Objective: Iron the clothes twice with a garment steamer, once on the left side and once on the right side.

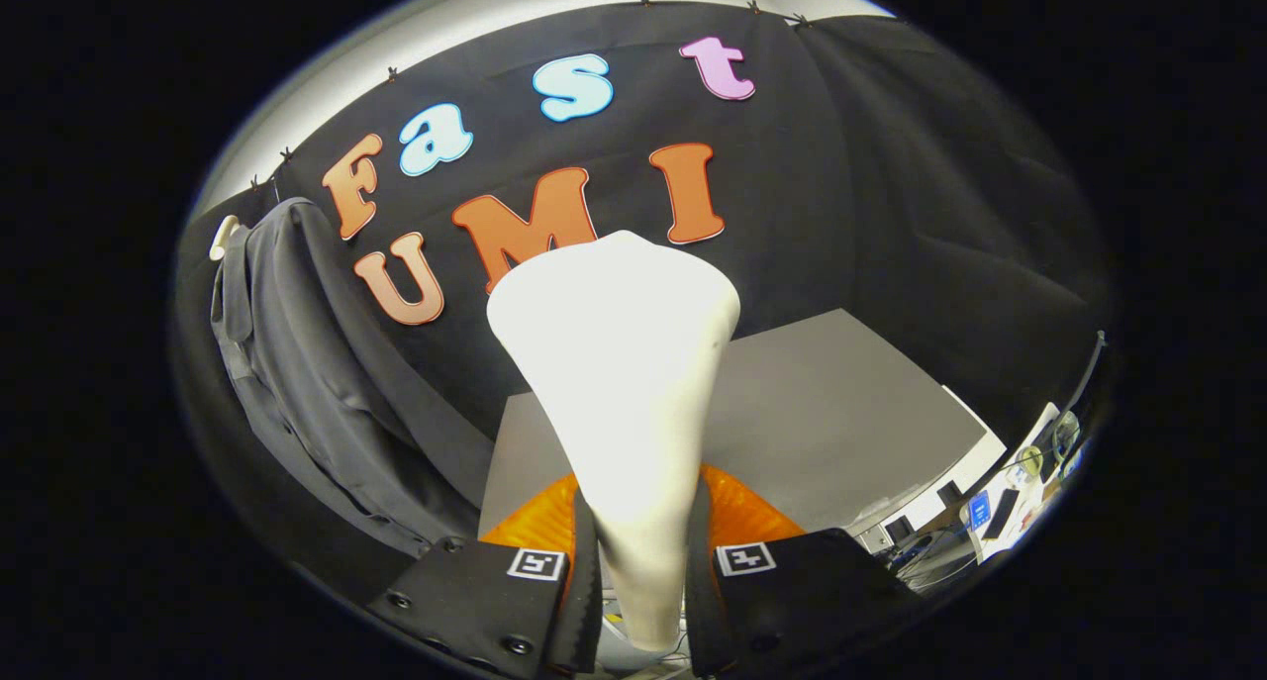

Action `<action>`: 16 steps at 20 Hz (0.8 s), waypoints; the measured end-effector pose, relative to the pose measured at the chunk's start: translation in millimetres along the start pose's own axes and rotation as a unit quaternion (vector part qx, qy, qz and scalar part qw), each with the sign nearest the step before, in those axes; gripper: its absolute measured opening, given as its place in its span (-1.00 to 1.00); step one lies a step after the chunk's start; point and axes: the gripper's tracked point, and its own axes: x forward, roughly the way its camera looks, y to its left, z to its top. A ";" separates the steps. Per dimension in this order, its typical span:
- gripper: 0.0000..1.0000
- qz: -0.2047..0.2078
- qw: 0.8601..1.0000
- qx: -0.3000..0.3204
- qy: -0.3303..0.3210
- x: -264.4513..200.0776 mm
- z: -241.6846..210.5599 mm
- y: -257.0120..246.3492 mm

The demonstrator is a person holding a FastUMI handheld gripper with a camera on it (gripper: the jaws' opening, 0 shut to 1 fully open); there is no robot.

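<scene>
A white garment steamer (624, 383) stands up between my fingers, its narrow handle clamped by both pads and its wide head rising beyond them. My gripper (643, 571) is shut on that handle. A dark grey shirt (307, 373) hangs on a white hanger (224, 237) against the black cloth wall, off to the left of the steamer and well apart from its head. The steamer's front face is turned away from me.
A grey table (841, 413) lies below and beyond the steamer. To its right, past the table's edge, a cluttered desk (1020, 492) with small devices stands lower down. The black cloth wall (891, 215) closes the back.
</scene>
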 end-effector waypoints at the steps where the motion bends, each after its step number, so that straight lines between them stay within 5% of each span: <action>1: -0.17 -0.001 1.000 0.002 -0.007 -6.7 -1.4 9.2; 16: -0.17 -0.017 0.996 -0.033 -0.087 -75.1 -29.8 213.6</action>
